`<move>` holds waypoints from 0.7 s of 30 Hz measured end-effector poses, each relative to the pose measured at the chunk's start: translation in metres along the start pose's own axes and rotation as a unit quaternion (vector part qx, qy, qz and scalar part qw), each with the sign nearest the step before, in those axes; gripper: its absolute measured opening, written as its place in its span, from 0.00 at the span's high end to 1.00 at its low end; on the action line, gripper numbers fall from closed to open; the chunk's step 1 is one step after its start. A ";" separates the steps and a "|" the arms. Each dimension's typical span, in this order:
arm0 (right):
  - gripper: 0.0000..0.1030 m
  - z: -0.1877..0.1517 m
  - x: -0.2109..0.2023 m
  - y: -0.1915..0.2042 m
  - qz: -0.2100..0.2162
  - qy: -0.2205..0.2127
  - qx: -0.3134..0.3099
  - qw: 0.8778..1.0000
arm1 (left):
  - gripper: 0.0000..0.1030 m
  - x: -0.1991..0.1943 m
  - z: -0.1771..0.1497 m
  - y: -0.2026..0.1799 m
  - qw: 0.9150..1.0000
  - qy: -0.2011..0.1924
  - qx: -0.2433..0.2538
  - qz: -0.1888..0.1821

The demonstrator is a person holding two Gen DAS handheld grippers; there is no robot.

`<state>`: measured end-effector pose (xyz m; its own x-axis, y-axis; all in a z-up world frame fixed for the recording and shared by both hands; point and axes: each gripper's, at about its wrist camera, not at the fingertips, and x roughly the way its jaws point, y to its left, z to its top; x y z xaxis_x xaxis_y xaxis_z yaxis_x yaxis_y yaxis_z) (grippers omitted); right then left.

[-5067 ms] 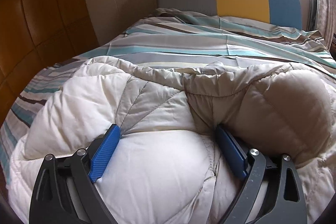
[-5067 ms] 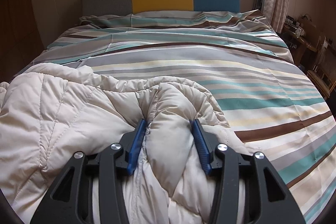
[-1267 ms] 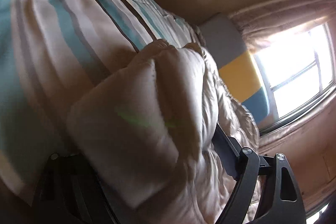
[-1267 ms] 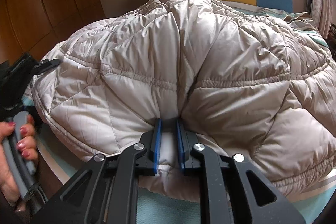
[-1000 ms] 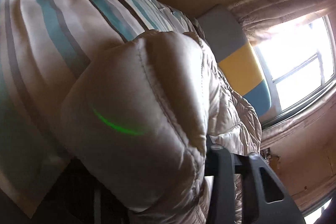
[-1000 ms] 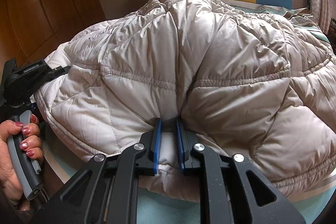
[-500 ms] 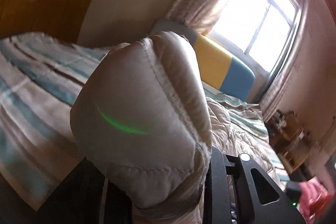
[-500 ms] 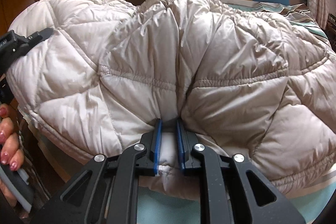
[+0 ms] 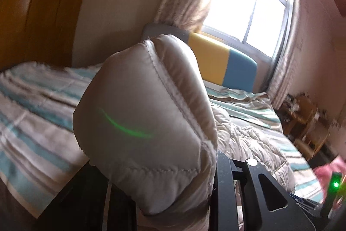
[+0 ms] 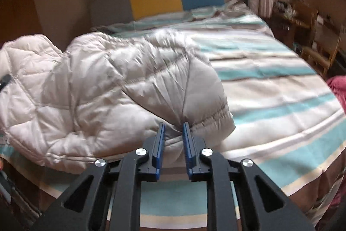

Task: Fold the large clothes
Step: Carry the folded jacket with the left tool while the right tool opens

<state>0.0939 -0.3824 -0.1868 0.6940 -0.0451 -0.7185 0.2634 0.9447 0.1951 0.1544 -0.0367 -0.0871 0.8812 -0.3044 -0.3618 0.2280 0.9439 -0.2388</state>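
I am working a pale quilted down jacket (image 10: 112, 88) that is lying across the near left part of the striped bed (image 10: 270, 88), its bulk heaped toward the left edge. My left hand-held gripper (image 9: 173, 194) is clamping a thick padded end of it, a puffy lobe that is filling the left wrist view and standing lifted above the bedcover; its jaws have just been closing onto that padding and only the right-hand finger is showing past the fabric. My right hand-held gripper (image 10: 173, 140) is pinching the gathered hem at the jacket's near edge, jaws narrow with a tuck of cloth between the blue pads (image 10: 159, 144).

I am judging the garment as light for its size, very soft and springy, so it is likely to balloon back open after each fold. The shell is looking glossy, so I am expecting it to slide in a shallow pinch. Stitched seams and the elasticated hem are looking like the surest places to grip, rather than the smooth puffed panels.
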 end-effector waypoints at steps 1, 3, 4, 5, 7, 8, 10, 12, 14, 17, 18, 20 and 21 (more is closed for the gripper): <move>0.86 -0.002 0.002 -0.001 0.004 0.001 0.007 1.000 | 0.76 -0.001 0.000 -0.006 1.000 -0.001 0.014 -0.001; 0.86 -0.003 0.005 0.003 -0.003 0.004 0.000 1.000 | 0.76 -0.003 0.002 -0.027 0.999 -0.010 0.048 -0.008; 0.86 -0.005 0.006 0.006 -0.009 0.003 -0.008 1.000 | 0.76 -0.003 0.002 -0.034 0.998 -0.012 0.060 -0.012; 0.86 -0.005 0.005 0.006 -0.012 0.002 -0.012 1.000 | 0.76 -0.004 0.002 -0.045 0.997 -0.016 0.077 -0.016; 0.86 -0.008 0.005 0.008 -0.016 0.003 -0.016 1.000 | 0.76 -0.004 0.002 -0.061 0.994 -0.024 0.102 -0.024; 0.86 -0.007 0.005 0.008 -0.015 0.003 -0.015 1.000 | 0.76 -0.003 0.001 -0.069 0.993 -0.026 0.114 -0.028; 0.86 -0.007 0.004 0.006 -0.010 0.005 -0.009 1.000 | 0.76 -0.002 -0.001 -0.085 0.990 -0.028 0.130 -0.042; 0.86 -0.008 0.002 0.005 -0.009 0.005 -0.008 1.000 | 0.76 -0.001 -0.002 -0.099 0.988 -0.029 0.140 -0.053; 0.86 -0.008 -0.003 0.004 -0.005 0.002 -0.003 1.000 | 0.76 0.002 -0.005 -0.111 0.986 -0.029 0.153 -0.059; 0.86 -0.007 -0.020 -0.005 -0.006 -0.012 0.011 1.000 | 0.76 0.007 -0.013 -0.124 0.982 -0.027 0.175 -0.069; 0.86 -0.006 -0.024 -0.010 -0.007 -0.017 0.015 1.000 | 0.76 0.008 -0.014 -0.126 0.981 -0.027 0.179 -0.070; 0.84 -0.006 -0.037 -0.021 -0.015 -0.031 0.033 0.999 | 0.76 0.009 -0.020 -0.137 0.978 -0.027 0.192 -0.073; 0.83 -0.004 -0.041 -0.025 -0.021 -0.036 0.040 0.998 | 0.75 0.011 -0.023 -0.141 0.977 -0.026 0.197 -0.075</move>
<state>0.0558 -0.4027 -0.1651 0.7269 -0.1096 -0.6779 0.3433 0.9130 0.2206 0.1225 -0.1755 -0.0780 0.8428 -0.4459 -0.3014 0.4894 0.8680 0.0843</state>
